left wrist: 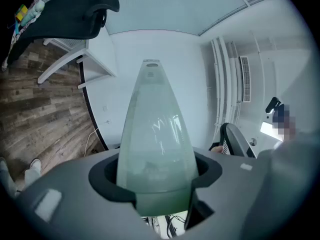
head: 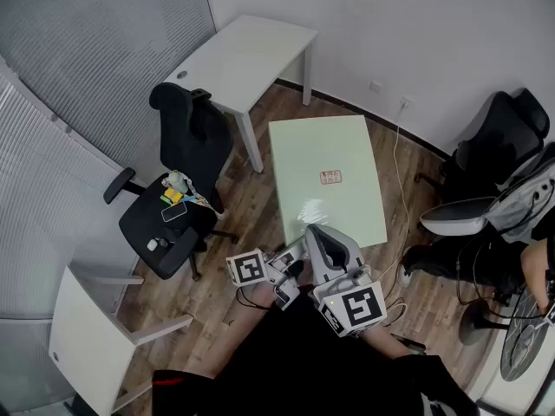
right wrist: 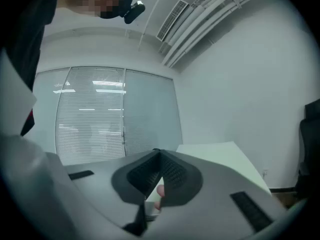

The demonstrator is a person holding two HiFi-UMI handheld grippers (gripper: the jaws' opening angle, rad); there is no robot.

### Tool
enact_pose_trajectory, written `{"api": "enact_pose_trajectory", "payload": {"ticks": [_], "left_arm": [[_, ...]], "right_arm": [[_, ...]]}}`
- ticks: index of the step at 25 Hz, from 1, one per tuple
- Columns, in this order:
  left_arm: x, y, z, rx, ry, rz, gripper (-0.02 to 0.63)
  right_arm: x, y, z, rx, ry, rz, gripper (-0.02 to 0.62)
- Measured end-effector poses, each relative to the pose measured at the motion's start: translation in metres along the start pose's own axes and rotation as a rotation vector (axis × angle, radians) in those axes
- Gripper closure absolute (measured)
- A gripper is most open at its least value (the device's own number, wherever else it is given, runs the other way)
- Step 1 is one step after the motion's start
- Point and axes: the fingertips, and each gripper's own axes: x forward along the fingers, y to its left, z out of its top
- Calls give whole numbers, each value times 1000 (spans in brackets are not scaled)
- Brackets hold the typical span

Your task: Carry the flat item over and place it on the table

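Observation:
A pale green flat board hangs level above the wood floor, with a small red-printed card lying on it. My left gripper is at the board's near edge. In the left gripper view the board fills the gap between the jaws and runs away from them, so the left gripper is shut on it. My right gripper overlaps the same near edge. In the right gripper view the right gripper has its ribbed pads meeting tip to tip, and no board shows between them.
A white desk stands at the far left by the blinds. A black office chair with small items on its seat is left of the board, and a white chair is at the lower left. Black chairs and a floor cable are on the right.

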Motion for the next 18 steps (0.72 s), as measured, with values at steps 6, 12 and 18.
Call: {"api": "enact_pose_trajectory", "payload": {"ticks": [6, 12, 18], "left_arm": [[2, -2, 2, 1, 1, -5, 330], [7, -5, -3, -2, 8, 5, 330], [0, 2, 2, 26, 15, 2, 330]], "right_arm": [[1, -2, -1, 1, 3, -3, 595], [-2, -7, 3, 5, -1, 0, 595], [3, -2, -4, 5, 6, -6, 595]]}}
